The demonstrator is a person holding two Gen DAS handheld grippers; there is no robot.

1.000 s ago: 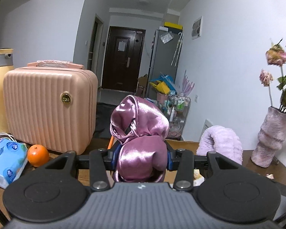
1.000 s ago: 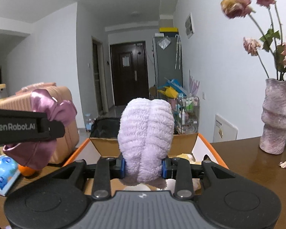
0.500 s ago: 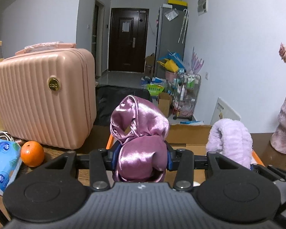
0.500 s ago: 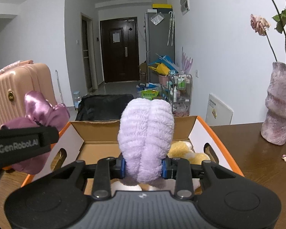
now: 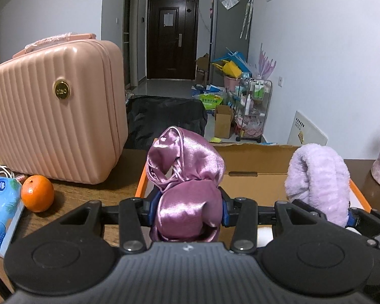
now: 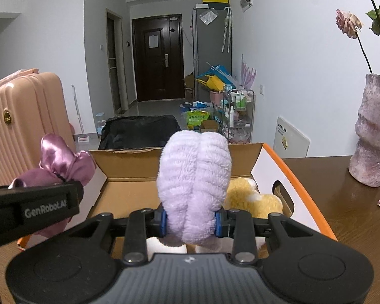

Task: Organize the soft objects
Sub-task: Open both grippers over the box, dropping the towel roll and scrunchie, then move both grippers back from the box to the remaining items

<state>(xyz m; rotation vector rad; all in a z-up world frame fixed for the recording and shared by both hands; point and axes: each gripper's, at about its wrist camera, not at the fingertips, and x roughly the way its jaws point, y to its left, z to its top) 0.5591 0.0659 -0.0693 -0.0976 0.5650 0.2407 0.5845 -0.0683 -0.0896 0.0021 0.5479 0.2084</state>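
Obs: your left gripper [image 5: 187, 209] is clamped on the pink satin piece [image 5: 186, 177], bunched into a lump between the blue pads; most of the cloth sticks up above the jaws. Your right gripper [image 6: 191, 221] is pinched tight on the lilac plush piece [image 6: 193, 185], also mostly proud of the pads. Both items hang over the near end of the cardboard box [image 6: 129, 174] w/ orange trim, not yet inside. A yellow plush toy [image 6: 250, 198] already lies on the box floor, right side.

Risks, as judged from here:

1. Satin is slick. Grip is on a loose fold, so it can slide out early & land on the table [image 6: 362, 202] instead of in the box. Cause: any jolt or a quick tilt.
2. Left item sits close to the box's left wall. If you let go w/o moving further in, the cloth may drape over the rim & stay half out.
3. The two grippers are near each other over a narrow box. Lowering both at once could knock them together, or snag plush on the other tool.
4. Plush fibres may cling to the pads on release, so the item lifts back out w/ the gripper.
5. Pushing down hard could shove the light box across the table twd the vase [image 6: 372, 131].

Can't tell how much free floor is left under the grippers; it's hidden.
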